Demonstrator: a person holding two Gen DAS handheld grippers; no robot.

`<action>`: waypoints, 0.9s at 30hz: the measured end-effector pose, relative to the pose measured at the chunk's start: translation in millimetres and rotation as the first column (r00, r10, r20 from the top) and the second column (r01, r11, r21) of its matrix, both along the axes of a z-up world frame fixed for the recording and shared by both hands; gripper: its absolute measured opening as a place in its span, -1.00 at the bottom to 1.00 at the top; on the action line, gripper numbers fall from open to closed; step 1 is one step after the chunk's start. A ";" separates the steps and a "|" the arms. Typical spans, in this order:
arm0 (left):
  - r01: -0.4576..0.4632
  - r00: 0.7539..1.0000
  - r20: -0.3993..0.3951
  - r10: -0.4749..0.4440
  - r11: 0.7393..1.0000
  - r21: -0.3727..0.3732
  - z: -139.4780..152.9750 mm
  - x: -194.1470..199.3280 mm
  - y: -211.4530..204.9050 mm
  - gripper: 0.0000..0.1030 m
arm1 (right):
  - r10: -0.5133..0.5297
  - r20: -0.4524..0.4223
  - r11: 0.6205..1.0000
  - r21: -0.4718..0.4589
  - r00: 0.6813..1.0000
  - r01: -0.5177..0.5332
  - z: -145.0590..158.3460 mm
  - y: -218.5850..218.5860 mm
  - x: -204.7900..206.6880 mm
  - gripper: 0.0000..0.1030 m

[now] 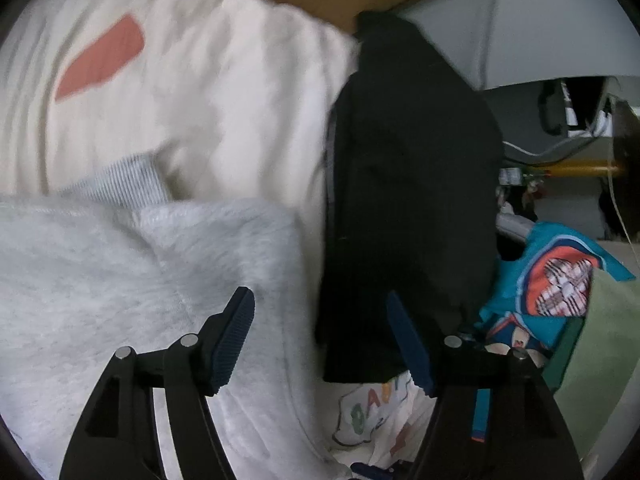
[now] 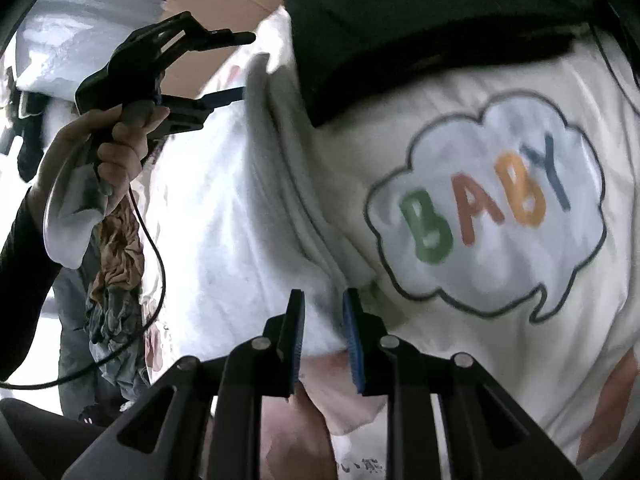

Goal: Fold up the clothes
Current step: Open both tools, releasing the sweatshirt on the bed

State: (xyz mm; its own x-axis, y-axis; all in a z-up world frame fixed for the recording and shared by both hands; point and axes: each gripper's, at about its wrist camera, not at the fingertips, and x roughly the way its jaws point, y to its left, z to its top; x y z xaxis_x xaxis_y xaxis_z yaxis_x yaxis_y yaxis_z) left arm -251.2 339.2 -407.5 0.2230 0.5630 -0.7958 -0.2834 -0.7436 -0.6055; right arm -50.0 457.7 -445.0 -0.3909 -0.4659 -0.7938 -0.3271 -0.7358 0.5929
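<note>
Grey sweatshirt (image 1: pixel 120 280) under open left tool (image 1: pixel 320 344).

Both views are heavy fisheye, with a black ring round the edge and everything bending toward the corners. Light is soft and fairly dim indoors, no hard shadows, just grey shading in the folds. In the left wrist view the cream garment (image 1: pixel 192 92) and black garment (image 1: pixel 412 184) are smeared with motion blur, while the fuzzy white fabric (image 1: pixel 120 280) near the lens is sharper. The right wrist view is brighter at the upper left, where a white surface (image 2: pixel 80 32) washes out with glare. The BABY print (image 2: pixel 484 200) is slightly soft, and the black cloth (image 2: pixel 420 20) up top loses all detail.
</note>
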 end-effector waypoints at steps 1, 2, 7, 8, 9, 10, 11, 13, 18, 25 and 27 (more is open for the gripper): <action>0.011 1.000 -0.004 -0.011 1.000 0.004 5.3 0.5 -1.8 0.35 | 0.000 -0.011 1.000 0.008 1.000 0.000 3.9 0.2 -2.1 -0.62; 0.022 1.000 -0.008 -0.022 1.000 0.008 11.7 -0.4 -5.2 0.35 | 0.001 -0.021 1.000 0.015 1.000 0.000 7.3 0.3 -4.1 -0.62; 0.045 0.997 -0.056 -0.045 0.999 -0.001 32.1 -10.4 -44.8 0.35 | 0.019 -0.053 0.999 0.042 0.998 -0.017 16.9 -5.1 -18.1 -0.51; 0.042 0.997 -0.068 -0.043 0.999 -0.012 35.3 -15.0 -57.2 0.35 | 0.023 -0.059 0.999 0.046 0.998 -0.021 18.4 -6.4 -21.0 -0.49; 0.037 0.996 -0.082 -0.039 0.999 -0.025 40.2 -20.0 -72.7 0.35 | 0.027 -0.063 0.999 0.049 0.998 -0.023 19.4 -7.0 -23.4 -0.48; 0.027 0.995 -0.094 -0.030 0.999 -0.038 43.3 -22.3 -81.5 0.35 | 0.030 -0.066 0.998 0.053 0.997 -0.027 20.3 -8.8 -27.4 -0.48; 0.014 0.995 -0.099 -0.018 0.999 -0.043 45.6 -23.4 -89.9 0.35 | 0.034 -0.070 0.998 0.056 0.997 -0.030 21.1 -10.7 -31.1 -0.47; -0.007 0.994 -0.107 0.003 0.999 -0.042 52.4 -27.1 -115.7 0.35 | 0.042 -0.078 0.998 0.058 0.996 -0.038 22.6 -14.2 -37.7 -0.47; -0.046 0.990 -0.137 0.038 0.997 -0.055 62.0 -30.5 -164.9 0.35 | 0.070 -0.077 0.995 0.082 0.995 -0.064 24.0 -33.9 -56.9 -0.47; -0.125 0.979 -0.169 0.113 0.990 -0.066 41.1 -31.9 -227.2 0.35 | 0.120 -0.040 0.981 0.158 0.992 -0.112 25.8 -48.3 -84.2 -0.45; -0.159 0.975 -0.169 0.147 0.985 -0.064 27.3 -31.7 -242.8 0.35 | 0.136 -0.024 0.975 0.180 0.990 -0.129 24.9 -50.5 -91.1 -0.44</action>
